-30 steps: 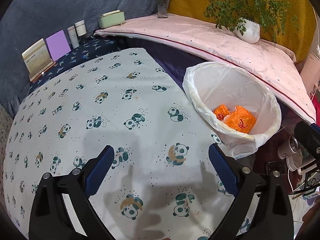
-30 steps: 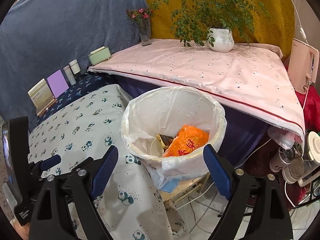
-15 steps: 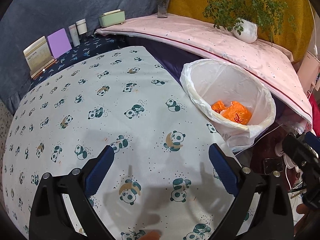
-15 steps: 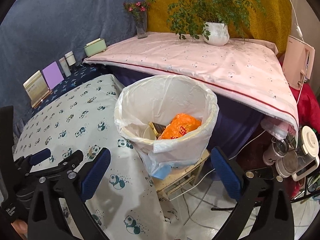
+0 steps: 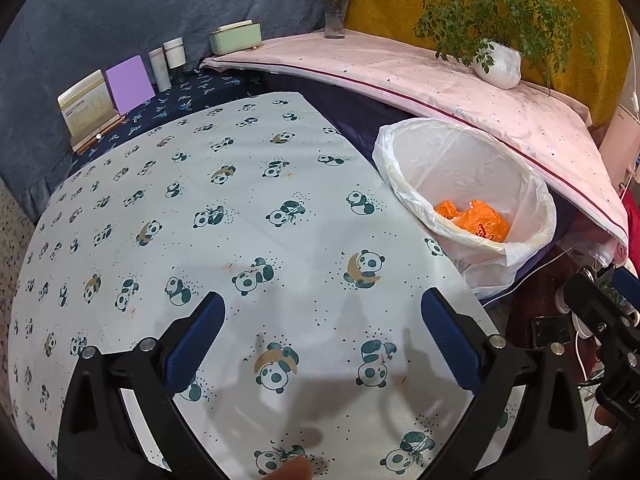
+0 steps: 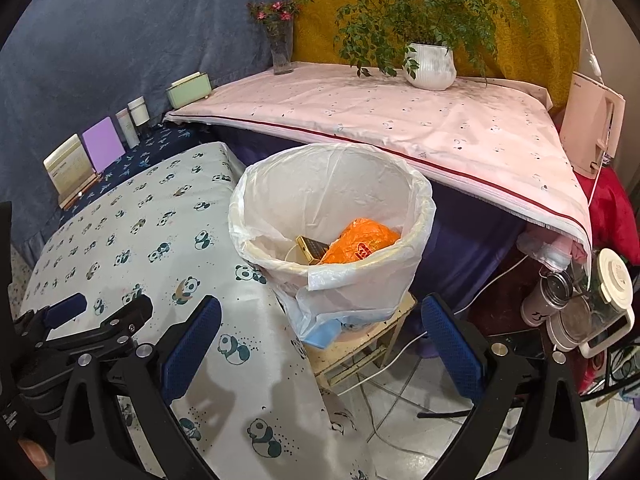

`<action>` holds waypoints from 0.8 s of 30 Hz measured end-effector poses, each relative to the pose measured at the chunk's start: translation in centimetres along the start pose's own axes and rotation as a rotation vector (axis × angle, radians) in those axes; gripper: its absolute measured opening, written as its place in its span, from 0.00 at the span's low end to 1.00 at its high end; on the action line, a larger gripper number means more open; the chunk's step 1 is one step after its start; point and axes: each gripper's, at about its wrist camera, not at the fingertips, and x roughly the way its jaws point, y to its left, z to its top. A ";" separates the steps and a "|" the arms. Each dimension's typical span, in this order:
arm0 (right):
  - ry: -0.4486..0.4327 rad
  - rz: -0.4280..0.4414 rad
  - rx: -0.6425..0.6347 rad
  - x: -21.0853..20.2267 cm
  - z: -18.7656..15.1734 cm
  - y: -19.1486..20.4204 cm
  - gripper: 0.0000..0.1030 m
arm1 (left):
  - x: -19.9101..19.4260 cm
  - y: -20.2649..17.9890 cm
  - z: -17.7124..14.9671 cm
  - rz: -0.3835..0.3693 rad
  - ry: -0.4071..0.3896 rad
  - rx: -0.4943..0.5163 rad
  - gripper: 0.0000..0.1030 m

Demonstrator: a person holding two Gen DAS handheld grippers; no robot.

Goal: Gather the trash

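A: Where was the trash seen?
B: An orange wrapper (image 6: pixel 362 242) and a small box (image 6: pixel 313 249) were seen inside the lined bin (image 6: pixel 412 184), beside the panda cloth (image 5: pixel 240 208).
A: And the jaws?
B: The left gripper (image 5: pixel 322 340) and the right gripper (image 6: pixel 320 344) were held wide, nothing gripped.

A panda-print cloth (image 5: pixel 248 208) covers the near table. Behind it, on a dark blue patterned cloth (image 5: pixel 188 100), stand a calendar (image 5: pixel 86 106), a purple card (image 5: pixel 129 84), two white bottles (image 5: pixel 168 62) and a green box (image 5: pixel 236 37) in a row against a grey-blue backdrop (image 5: pixel 140 8). A pink cloth (image 6: pixel 400 120) covers the higher shelf, which bears a glass vase (image 6: pixel 280 46) of pink flowers and a white pot (image 6: pixel 430 65) with a leafy plant, before a mustard backdrop (image 6: pixel 520 40). A pink kettle (image 6: pixel 592 124) stands at the shelf's right end. Jars (image 6: pixel 560 300) and cables (image 6: pixel 400 364) lie on the tiled floor (image 6: pixel 420 440).
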 end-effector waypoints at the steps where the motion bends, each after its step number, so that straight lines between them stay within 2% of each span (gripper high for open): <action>1: 0.001 0.000 -0.002 0.0 -0.1 0.1 0.94 | -0.1 0.0 -0.1 0.002 -0.003 0.003 0.92; 13: -0.010 0.007 -0.022 -0.5 -0.3 0.9 0.94 | -0.5 0.0 -0.4 0.019 -0.018 -0.001 0.92; 24: -0.011 -0.005 -0.023 -0.4 -0.5 0.7 0.94 | -0.6 -0.2 -0.6 -0.004 -0.018 -0.003 0.92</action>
